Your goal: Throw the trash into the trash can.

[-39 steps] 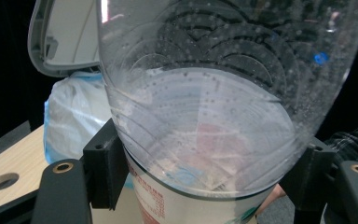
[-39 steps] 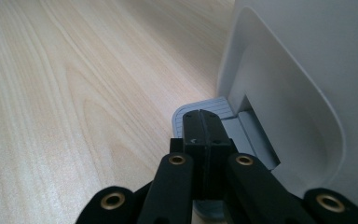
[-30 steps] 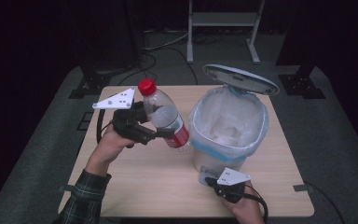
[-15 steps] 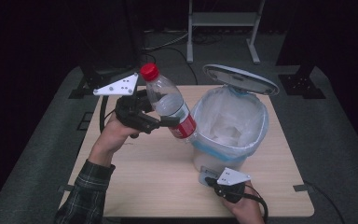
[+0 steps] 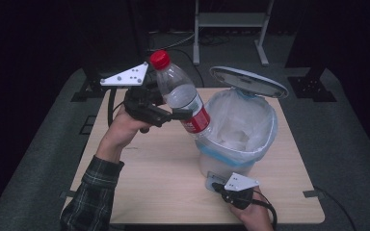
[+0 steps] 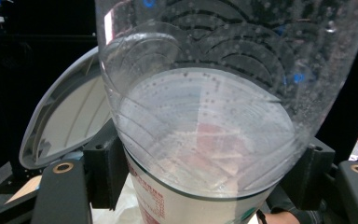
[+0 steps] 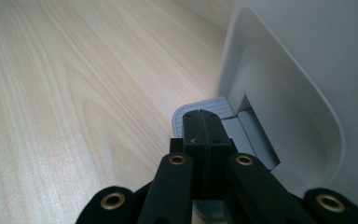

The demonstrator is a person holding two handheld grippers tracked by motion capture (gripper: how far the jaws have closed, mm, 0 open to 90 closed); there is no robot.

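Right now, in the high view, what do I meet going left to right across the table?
Left gripper → bottle → bin, with its lid raised.

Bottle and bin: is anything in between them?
No. In the high view the bottle, held by the left gripper, overlaps the bin's rim, with nothing between.

Dark room, grey floor (image 5: pixel 347 144), metal stand (image 5: pixel 229 24)
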